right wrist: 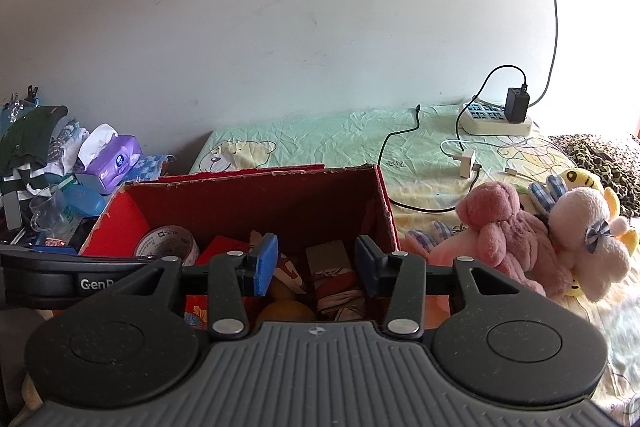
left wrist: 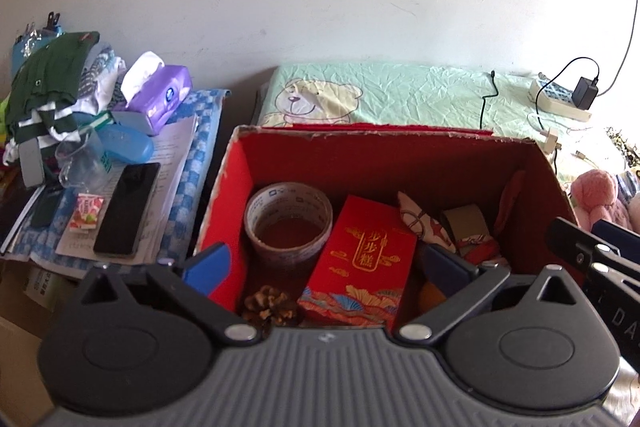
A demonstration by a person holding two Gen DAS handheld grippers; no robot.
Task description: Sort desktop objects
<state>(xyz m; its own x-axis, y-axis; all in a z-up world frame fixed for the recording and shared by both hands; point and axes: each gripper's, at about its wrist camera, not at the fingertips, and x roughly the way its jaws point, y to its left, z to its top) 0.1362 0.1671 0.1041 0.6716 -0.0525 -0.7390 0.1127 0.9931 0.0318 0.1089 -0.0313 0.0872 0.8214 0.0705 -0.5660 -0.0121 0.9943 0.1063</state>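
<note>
While both my tongs hang over the red box (left wrist: 400, 163), neither grips anything: my left tongs (left wrist: 328, 265) are spread wide, their blue pads out toward opposite walls of the box, and my right tongs (right wrist: 316, 263) stand parted too, with only air between the pads. Under the left tongs, inside the box, a roll of tape (left wrist: 289, 223) stands beside a red packet with gold lettering (left wrist: 360, 263). A pine cone (left wrist: 269, 303) lies in front of the tape, close to the near wall. Folded patterned cloth (left wrist: 460, 231) fills the right end of the box, below my right tongs, with something orange (right wrist: 286, 309) just in front of it. Left of the box, the worktop (left wrist: 200, 163) carries a black phone (left wrist: 128, 213) on papers, a small sweet packet (left wrist: 85, 211) just beside the phone, a purple tissue pack (left wrist: 160, 99) and a heap of clothes (left wrist: 52, 87). Behind and right of the box is the bed (right wrist: 340, 135), with a pink plush toy (right wrist: 504, 231) near the box's right wall, and a power strip (right wrist: 496, 119) by the wall.
</note>
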